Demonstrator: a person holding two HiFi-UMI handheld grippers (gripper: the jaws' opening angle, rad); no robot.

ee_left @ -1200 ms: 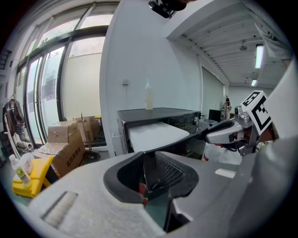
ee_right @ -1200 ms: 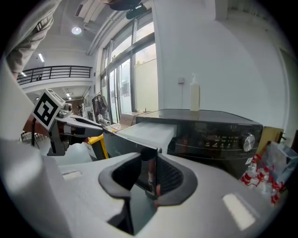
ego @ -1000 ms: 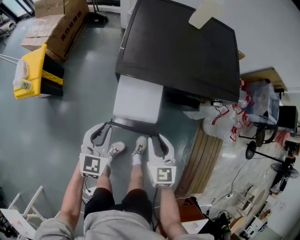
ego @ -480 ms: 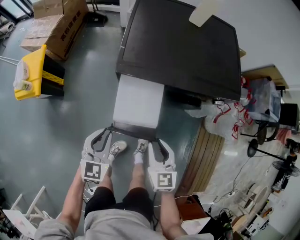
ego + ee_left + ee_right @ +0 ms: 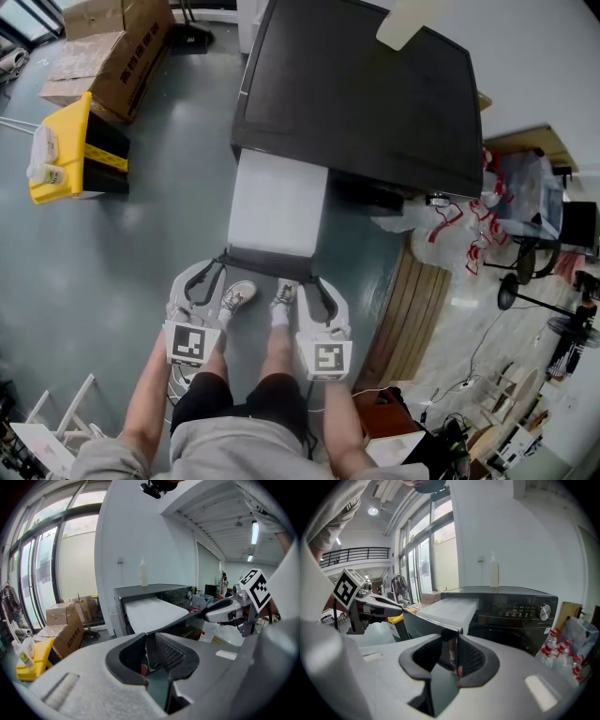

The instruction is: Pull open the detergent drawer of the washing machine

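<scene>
both the left gripper [image 5: 208, 266] and the right gripper [image 5: 315, 279] are clenched on the dark front panel [image 5: 267, 262] of the white detergent drawer [image 5: 277, 206]. it came slightly nearer, far out of the black washing machine [image 5: 366, 94]; the pulling seems nearly done.

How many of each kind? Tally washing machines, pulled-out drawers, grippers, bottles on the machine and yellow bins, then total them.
washing machine: 1
drawer, pulled out: 1
grippers, left gripper and right gripper: 2
bottle on the machine: 1
yellow bin: 1
Total: 6
</scene>
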